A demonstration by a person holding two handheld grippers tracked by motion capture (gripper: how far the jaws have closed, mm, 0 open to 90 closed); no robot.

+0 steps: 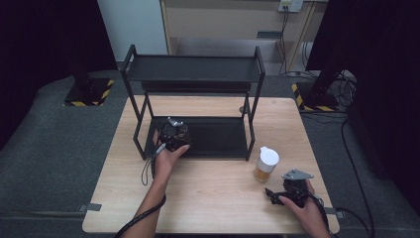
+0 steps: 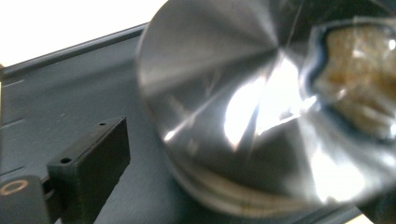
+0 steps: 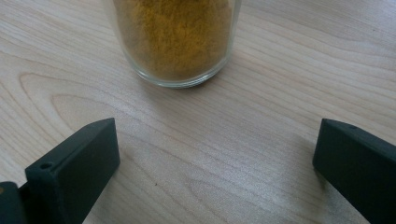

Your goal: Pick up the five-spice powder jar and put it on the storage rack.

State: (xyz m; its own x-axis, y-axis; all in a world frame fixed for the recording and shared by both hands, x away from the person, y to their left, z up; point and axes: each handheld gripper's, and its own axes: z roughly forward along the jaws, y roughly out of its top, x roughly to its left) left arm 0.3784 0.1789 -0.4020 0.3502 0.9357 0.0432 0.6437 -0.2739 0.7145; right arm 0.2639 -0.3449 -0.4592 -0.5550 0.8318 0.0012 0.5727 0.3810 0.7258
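My right gripper point(image 1: 271, 194) rests on the counter point(image 1: 213, 198), fingers point(image 3: 74, 172) spread wide with nothing in them. Just ahead stands the spice jar point(image 1: 266, 164). It is glass, smooth and easy to break, so I would squeeze its round sides gently. My left gripper point(image 1: 171, 133) sits at a shiny tin point(image 2: 252, 107) on the shelf point(image 1: 218, 136); I cannot tell its grip.

Two hazard-striped bases point(image 1: 89, 91) stand on the grey floor point(image 1: 49, 148) beyond the table's point(image 1: 213, 193) far corners; cables point(image 1: 346, 84) trail at the right.
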